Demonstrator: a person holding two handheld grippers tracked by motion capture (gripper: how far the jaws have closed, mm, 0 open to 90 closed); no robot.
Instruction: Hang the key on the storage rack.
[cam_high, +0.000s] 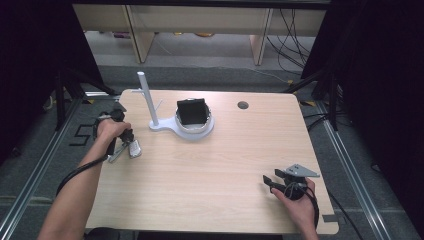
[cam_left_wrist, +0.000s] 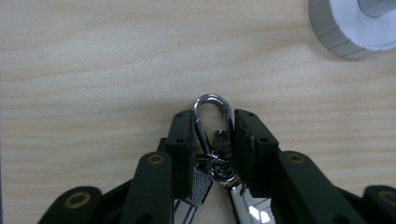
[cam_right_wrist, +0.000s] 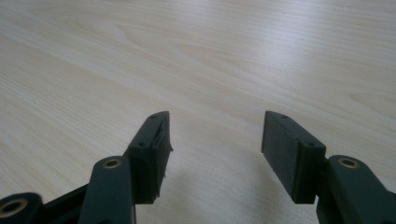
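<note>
Shiny silver metal sits between the 2 black jaws of the left gripper (cam_left_wrist: 214, 140). It is a keychain clasp (cam_left_wrist: 213, 135), the kind with a spring hook. The jaws press on both of its long sides, so the left gripper is clamped on the keychain clasp. Its rounded top points to 12 o'clock in the left gripper view, straight out past the jaw tips, so its long axis runs the same way as the jaws. A small swivel ring and more shiny bits hang below it, back toward the hand.

In the high view the left gripper (cam_high: 125, 141) is at the left edge of the wooden table (cam_high: 225, 160), at about 9 o'clock. The white stand (cam_high: 150, 107) with its tall post and round base is close by, toward 1 o'clock from it. A black box (cam_high: 192, 112) sits in the ring of that stand.

The right gripper (cam_right_wrist: 215, 140) has its jaws wide apart with nothing between them. It rests far away at about 4 o'clock on the table (cam_high: 272, 181).

The left hand is much nearer the stand. I think the next move is to lift the clasp up and hook it on the post.
</note>
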